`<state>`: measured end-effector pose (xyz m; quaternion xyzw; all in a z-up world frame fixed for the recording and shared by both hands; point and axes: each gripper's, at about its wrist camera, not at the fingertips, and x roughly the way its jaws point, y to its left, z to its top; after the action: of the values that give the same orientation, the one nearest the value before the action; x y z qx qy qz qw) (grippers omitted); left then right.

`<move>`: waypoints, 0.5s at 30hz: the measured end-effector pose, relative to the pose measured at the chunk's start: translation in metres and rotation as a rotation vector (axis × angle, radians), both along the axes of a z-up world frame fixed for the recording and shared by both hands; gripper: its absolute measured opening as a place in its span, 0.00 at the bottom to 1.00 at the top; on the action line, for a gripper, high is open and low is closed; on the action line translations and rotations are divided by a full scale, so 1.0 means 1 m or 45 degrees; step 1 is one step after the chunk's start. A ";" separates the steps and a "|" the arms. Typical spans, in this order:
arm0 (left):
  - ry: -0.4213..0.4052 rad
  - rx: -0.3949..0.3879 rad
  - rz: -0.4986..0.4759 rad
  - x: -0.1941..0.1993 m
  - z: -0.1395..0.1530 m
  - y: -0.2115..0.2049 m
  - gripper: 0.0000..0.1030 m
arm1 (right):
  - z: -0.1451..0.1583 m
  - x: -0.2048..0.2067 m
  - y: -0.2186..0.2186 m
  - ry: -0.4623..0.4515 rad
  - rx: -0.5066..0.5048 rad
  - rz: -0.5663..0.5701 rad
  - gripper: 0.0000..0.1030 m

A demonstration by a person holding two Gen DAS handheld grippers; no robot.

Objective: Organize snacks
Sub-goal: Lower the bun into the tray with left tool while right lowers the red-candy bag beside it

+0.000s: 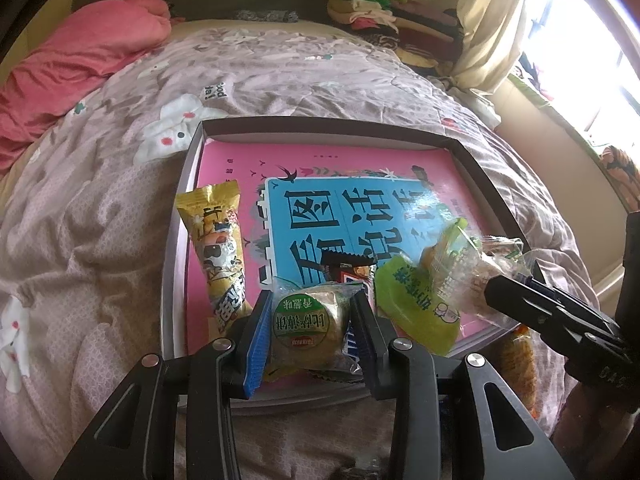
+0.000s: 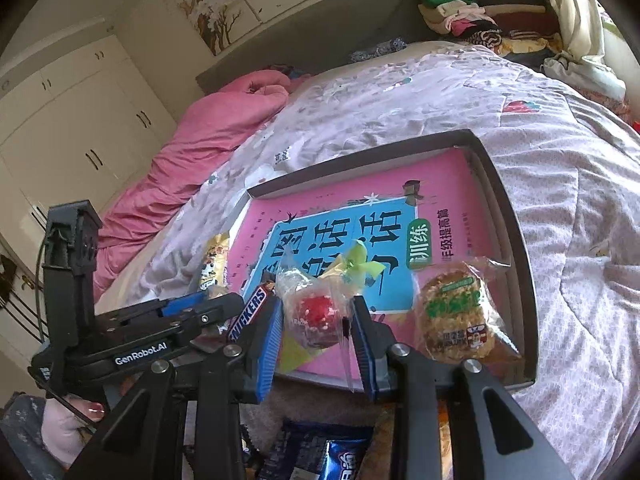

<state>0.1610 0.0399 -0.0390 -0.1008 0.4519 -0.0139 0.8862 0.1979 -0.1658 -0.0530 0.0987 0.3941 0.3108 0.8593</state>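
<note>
Now left gripper [image 1: 310, 322] pinches round biscuit pack [image 1: 308, 326] (right gripper [image 2: 314, 320] grips red candy [image 2: 316, 314]).

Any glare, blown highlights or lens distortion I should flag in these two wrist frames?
Left wrist view: the window is blown out white, and fisheye bends the box rim. Right wrist view: lighting is even, but the clear wrapper of the red candy in the right gripper catches glare; the edges curve strongly.

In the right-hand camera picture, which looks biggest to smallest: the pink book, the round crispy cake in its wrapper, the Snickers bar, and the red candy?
1. Pink book, by far.
2. Round crispy cake.
3 and 4. The red candy and the Snickers bar look alike; the bar is partly hidden, and the candy sits close to the camera in the right gripper, so I won't rank them.
</note>
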 end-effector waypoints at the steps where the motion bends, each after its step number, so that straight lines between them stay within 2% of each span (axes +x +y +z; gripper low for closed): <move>1: 0.000 0.000 0.001 0.000 0.000 0.000 0.38 | 0.000 0.000 0.001 -0.007 -0.015 -0.004 0.33; 15: 0.002 -0.003 0.006 0.000 0.000 0.002 0.39 | -0.007 0.005 -0.003 0.025 -0.042 -0.045 0.35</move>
<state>0.1610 0.0417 -0.0391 -0.1029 0.4523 -0.0124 0.8858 0.2024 -0.1693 -0.0604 0.0945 0.4058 0.2878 0.8623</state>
